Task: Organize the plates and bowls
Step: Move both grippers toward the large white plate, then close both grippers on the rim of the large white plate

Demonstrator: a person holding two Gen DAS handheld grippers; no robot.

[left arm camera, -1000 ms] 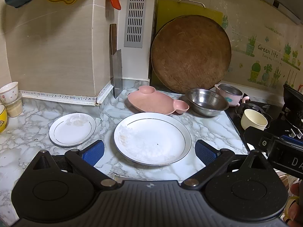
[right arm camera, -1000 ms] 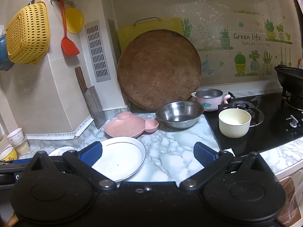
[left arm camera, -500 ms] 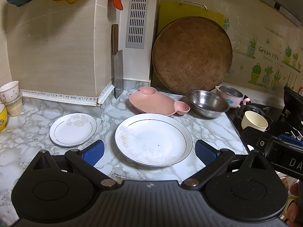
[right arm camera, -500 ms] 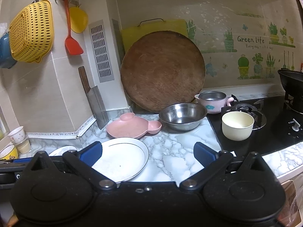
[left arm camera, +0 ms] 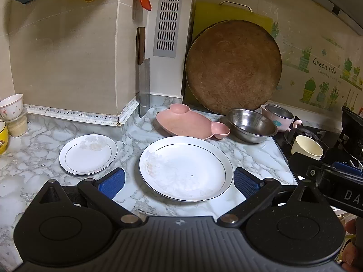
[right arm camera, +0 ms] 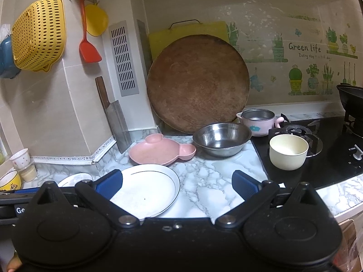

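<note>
A large white plate (left arm camera: 186, 167) (right arm camera: 147, 188) lies on the marble counter, with a small white plate (left arm camera: 88, 154) (right arm camera: 74, 180) to its left. Behind them sit a pink mouse-shaped dish (left arm camera: 190, 124) (right arm camera: 162, 150), a steel bowl (left arm camera: 251, 124) (right arm camera: 222, 138) and a pink steel-lined pot (left arm camera: 278, 116) (right arm camera: 258, 121). A cream bowl (left arm camera: 306, 150) (right arm camera: 288, 150) stands on the black stove. My left gripper (left arm camera: 179, 181) hovers open just in front of the large plate. My right gripper (right arm camera: 177, 184) is open over bare counter, right of that plate. Both hold nothing.
A round wooden board (right arm camera: 197, 83) and a yellow board lean on the back wall beside a cleaver (right arm camera: 118, 122). Cups (left arm camera: 12, 113) stand at the far left. A black wok (right arm camera: 351, 99) sits on the stove (right arm camera: 329, 158) at the right.
Both views have shifted slightly, so both grippers drifted a little. Nothing on the counter moved and both grippers stayed open.
</note>
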